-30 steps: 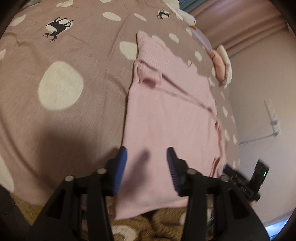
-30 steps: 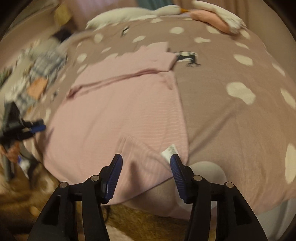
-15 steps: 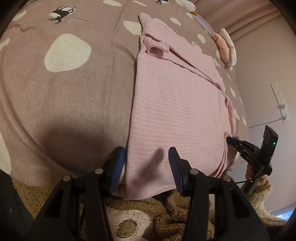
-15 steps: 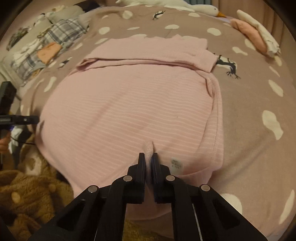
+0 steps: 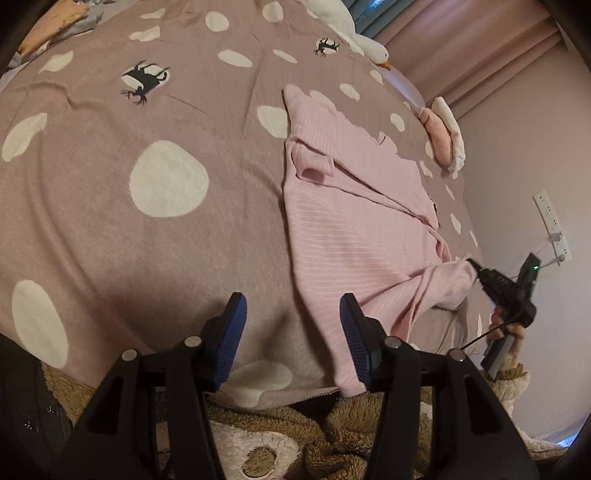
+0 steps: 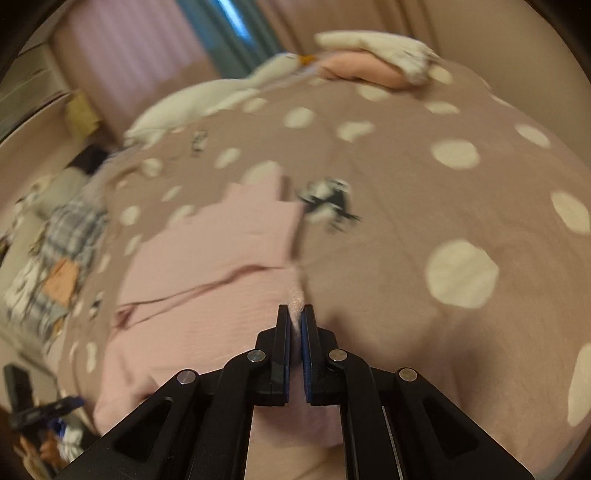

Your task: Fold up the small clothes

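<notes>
Left wrist view: we record the left tongs (image 5: 291,325) standing wide apart above the near edge of the bed (image 5: 110,229), with nothing between them. Their right pad sits at the near left corner of the pink top (image 5: 347,229); we cannot tell whether it touches the cloth. The top lies on the right part of the spotted brown blanket, striped, with one sleeve (image 5: 314,166) folded across the chest at the far end. Its near right corner is lifted and pulled taut to the right tongs (image 5: 474,267), which show at the right edge of this view, held in a hand (image 5: 511,334).

Right wrist view, blurred by motion: we note the right tongs (image 6: 295,317) pressed together on a pinch of the top (image 6: 207,280), a small tuft of pink cloth standing up between the pads. The rest of the garment spreads to the left and beyond.

Other items noted: a white goose toy (image 5: 354,33) at the far edge of the bed, a pink and white cushion (image 5: 443,136) by the wall, plaid clothes (image 6: 70,236) at the left side, and a brown fleece (image 5: 295,435) below the near edge.
</notes>
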`<state>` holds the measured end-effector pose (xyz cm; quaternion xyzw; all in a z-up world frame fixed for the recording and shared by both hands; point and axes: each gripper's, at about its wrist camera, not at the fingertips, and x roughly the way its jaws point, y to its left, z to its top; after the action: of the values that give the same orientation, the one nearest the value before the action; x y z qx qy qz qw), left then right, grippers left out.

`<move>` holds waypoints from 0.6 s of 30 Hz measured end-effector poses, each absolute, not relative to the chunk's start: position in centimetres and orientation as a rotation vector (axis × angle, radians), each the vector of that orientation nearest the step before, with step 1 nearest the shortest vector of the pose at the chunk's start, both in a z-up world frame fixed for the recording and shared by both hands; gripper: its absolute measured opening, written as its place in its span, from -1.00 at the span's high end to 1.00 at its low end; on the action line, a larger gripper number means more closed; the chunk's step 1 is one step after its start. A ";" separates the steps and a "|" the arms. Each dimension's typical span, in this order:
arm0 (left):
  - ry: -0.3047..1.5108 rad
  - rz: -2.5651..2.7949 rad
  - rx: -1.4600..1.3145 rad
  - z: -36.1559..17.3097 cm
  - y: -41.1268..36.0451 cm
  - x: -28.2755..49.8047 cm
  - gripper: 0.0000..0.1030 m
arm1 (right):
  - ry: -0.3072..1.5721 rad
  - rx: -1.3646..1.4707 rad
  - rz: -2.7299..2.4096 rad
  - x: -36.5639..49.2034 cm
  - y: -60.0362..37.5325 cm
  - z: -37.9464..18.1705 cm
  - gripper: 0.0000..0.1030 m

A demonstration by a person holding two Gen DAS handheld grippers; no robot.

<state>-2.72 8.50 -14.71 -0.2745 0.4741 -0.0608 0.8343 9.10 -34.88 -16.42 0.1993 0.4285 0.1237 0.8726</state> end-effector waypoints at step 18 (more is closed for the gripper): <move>1.164 -0.413 -0.618 -19.5 1.1 -0.2 0.43 | 0.926 0.392 0.198 8.8 -34.4 -17.9 0.88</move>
<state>-0.21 1.05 -19.50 -0.2850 0.5368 -0.1905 0.7709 8.82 -34.38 -17.92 0.1874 0.4429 0.0946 0.8716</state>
